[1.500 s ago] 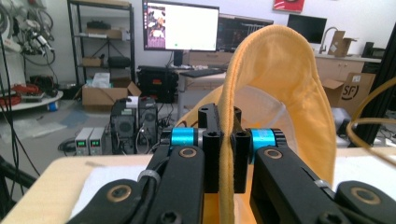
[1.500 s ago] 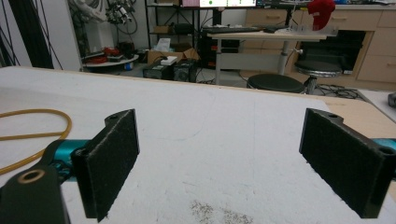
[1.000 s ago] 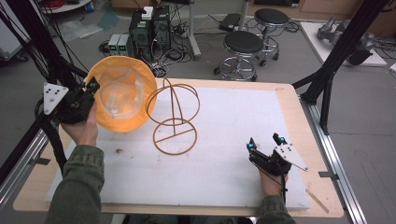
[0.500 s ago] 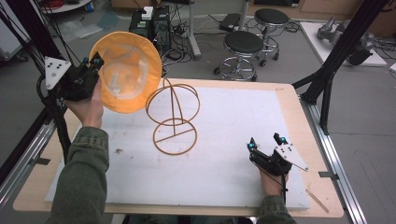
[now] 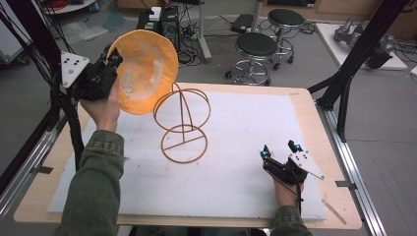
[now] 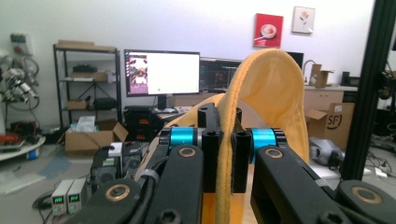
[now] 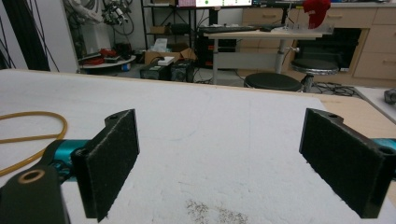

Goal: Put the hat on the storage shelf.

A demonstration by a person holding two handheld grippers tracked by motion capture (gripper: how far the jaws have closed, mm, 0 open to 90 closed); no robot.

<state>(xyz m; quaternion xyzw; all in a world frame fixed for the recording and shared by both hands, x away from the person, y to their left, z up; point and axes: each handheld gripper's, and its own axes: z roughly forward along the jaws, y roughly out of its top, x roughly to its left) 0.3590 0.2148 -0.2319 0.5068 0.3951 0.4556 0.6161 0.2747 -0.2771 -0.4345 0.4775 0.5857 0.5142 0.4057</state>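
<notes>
So on the left, the left tongs (image 5: 112, 58) are clamped tight on the brim of the orange hat (image 5: 145, 69), which you can see pinched between the pads (image 6: 211, 154) in the left gripper view. The hat is up in the air, off the counter (image 5: 236, 93), just left of and above the wire stand (image 5: 183, 123). I'd say the pickup is done, and what's left is getting the hat over the stand's top loop and letting go. The stand sits upright mid-counter with nothing on it yet. Over on the right, the right tongs (image 5: 279, 150) rest low on the counter, spread wide, holding nothing. Looks like it's about halfway, give or take.
</notes>
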